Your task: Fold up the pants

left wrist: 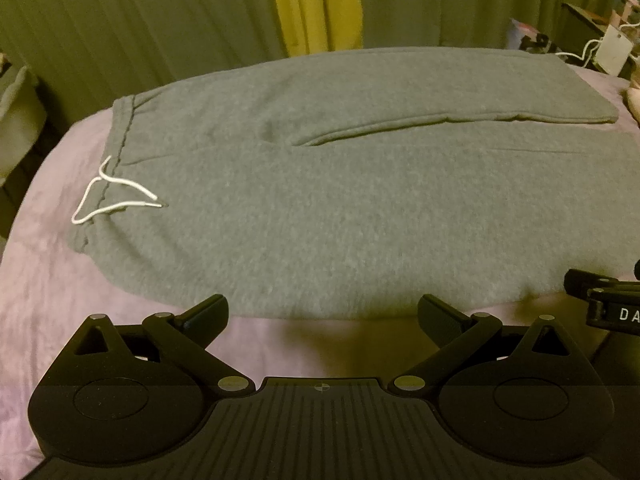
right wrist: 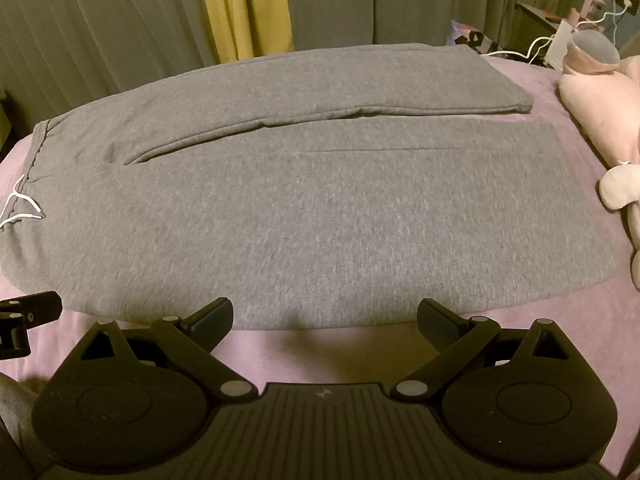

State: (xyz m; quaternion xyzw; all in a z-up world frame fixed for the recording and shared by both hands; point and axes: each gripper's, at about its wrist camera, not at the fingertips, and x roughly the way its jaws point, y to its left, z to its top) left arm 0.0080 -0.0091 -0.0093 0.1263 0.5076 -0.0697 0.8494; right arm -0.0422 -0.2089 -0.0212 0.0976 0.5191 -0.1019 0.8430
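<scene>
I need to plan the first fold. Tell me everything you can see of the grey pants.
The grey pants look like soft fleece sweatpants, spread flat on the lilac bedsheet. Waistband at left with a white drawstring lying loose; both legs run rightward, side by side, a narrow gap between them. Neither the left hand-held gripper nor the right hand-held gripper, both open, touches them.

Both wrist cams sit low at the bed's (left wrist: 48, 280) near edge, looking across the gray pants (left wrist: 320, 200) toward the curtains (right wrist: 120, 20); right one's further right.

Dim rm: grey-green curtains (right wrist: 100, 32) w/ 1 yellow strip (right wrist: 244, 8) behind lilac-sheeted bed (right wrist: 520, 320).
</scene>
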